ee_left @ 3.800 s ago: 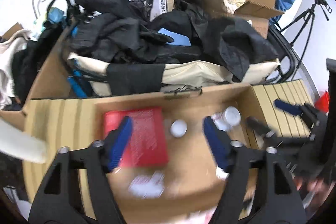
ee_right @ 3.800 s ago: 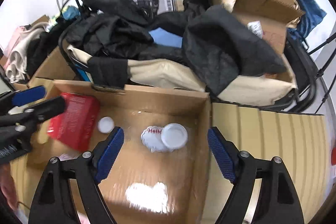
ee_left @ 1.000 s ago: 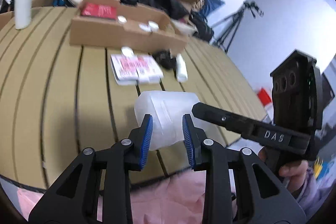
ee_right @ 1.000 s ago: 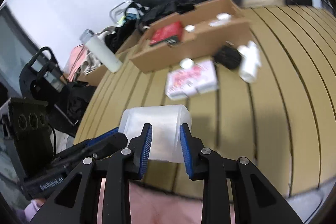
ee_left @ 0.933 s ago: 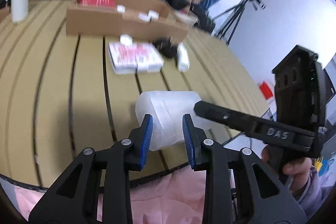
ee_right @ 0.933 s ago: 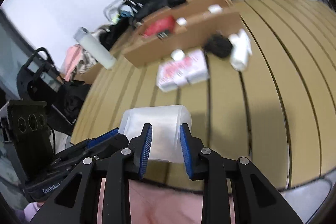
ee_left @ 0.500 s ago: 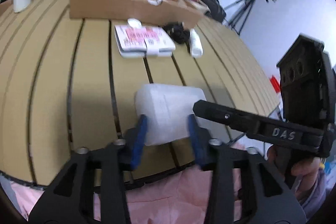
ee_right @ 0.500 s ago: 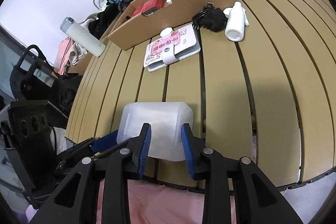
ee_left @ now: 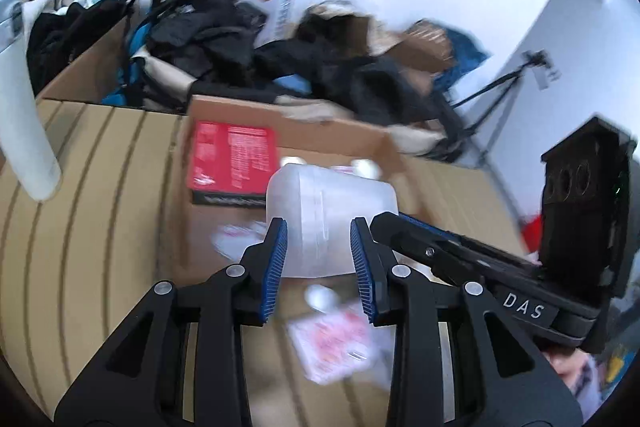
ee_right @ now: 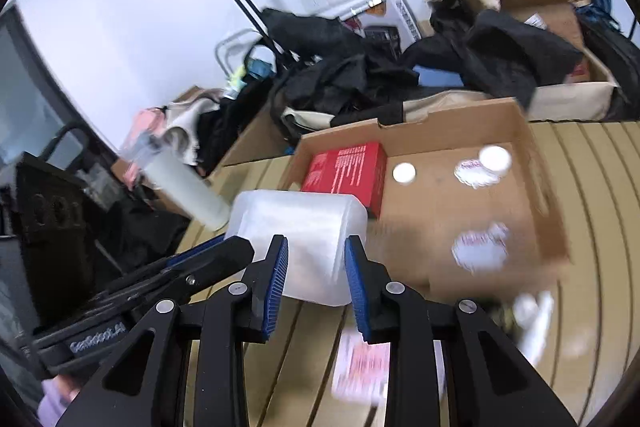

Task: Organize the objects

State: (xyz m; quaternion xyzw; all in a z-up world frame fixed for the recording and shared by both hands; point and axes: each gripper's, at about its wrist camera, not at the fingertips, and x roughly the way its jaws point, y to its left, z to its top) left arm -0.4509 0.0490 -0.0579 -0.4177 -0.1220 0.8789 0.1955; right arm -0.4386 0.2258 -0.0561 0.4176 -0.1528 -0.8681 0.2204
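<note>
Both grippers clamped on the same translucent plastic container point(ee_left: 326, 219): left gripper point(ee_left: 318, 259) on one end, right gripper point(ee_right: 314, 273) on the other. Carried in the air, above the slatted table point(ee_right: 592, 187). Cardboard box point(ee_right: 452, 127) ahead at 12 o'clock, toward 1 o'clock in the right wrist view, red box point(ee_right: 346, 169) already inside. Long axis of the container crosswise between the grippers. Half a second earlier: container low over the near table edge, box far off; now close before it.
</note>
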